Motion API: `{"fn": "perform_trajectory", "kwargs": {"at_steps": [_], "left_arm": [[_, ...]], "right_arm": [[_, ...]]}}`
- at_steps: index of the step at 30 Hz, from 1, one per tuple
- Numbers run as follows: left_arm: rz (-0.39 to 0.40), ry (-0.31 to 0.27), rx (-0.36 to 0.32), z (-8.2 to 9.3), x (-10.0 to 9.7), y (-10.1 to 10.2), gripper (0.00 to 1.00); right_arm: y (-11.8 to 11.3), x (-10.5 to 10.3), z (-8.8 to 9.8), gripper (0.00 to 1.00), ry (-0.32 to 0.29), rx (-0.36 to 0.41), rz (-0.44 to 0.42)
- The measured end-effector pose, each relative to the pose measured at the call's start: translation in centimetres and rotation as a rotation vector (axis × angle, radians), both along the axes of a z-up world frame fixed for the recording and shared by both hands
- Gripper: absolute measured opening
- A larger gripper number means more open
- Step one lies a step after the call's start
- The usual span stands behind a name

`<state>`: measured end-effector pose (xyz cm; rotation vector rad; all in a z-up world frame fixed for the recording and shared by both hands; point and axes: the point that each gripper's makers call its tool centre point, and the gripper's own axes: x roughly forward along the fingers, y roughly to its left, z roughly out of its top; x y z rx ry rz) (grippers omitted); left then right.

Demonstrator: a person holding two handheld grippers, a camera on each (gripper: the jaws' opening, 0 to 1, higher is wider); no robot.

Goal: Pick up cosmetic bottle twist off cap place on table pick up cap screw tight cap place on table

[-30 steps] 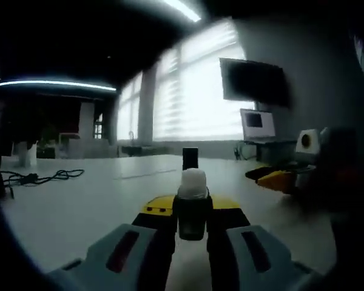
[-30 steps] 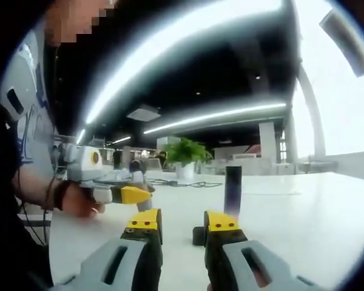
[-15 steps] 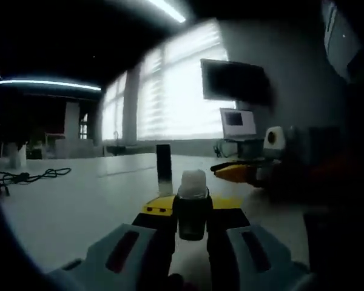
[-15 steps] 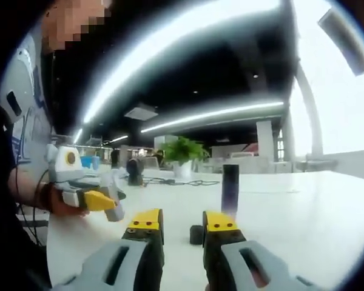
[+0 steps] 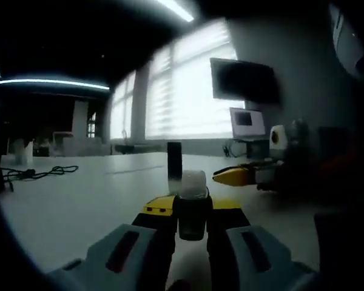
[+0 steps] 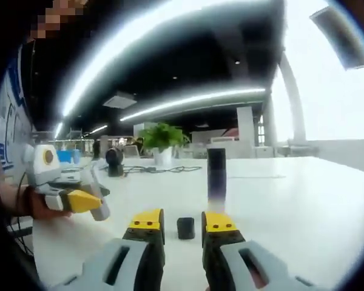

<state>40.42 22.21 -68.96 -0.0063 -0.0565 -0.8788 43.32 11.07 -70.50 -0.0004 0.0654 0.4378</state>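
Cosmetic bottle in left gripper, cap on white table.
Left gripper [image 5: 193,212]: jaws closed on a small cosmetic bottle [image 5: 193,195], dark body, frosted pale top, held upright above the table [image 5: 79,200]. Right gripper [image 6: 183,223]: jaws parted, nothing between them; small black cap [image 6: 185,228] lies on the table just beyond the tips. Tall dark cylinder [image 6: 216,179] upright behind the cap. Potted plant [image 6: 161,143] and black cable [image 5: 33,174] at the far edge.

Dim, backlit by glaring windows [image 5: 188,97] and ceiling light strips [image 6: 188,100]; soft fisheye edges.
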Motion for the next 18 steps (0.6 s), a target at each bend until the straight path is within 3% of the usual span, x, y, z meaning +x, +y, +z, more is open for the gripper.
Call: {"fn": "perform_trajectory", "kwargs": {"at_steps": [3,7,18], "left_arm": [[-0.003,0.005,0.024,-0.4,0.0,0.0,0.09],[-0.007,0.002,0.05,-0.6,-0.1,-0.2,0.09],[0.02,0.015,0.014,-0.5,0.5,0.4,0.09]], "right_arm": [[1.1,0.5,-0.6,0.19,0.007,-0.041,0.009],[0.9,1.9,-2.8,0.19,0.095,-0.141,-0.021],[1.3,3.4,-3.8,0.14,0.148,-0.147,-0.044]]}}
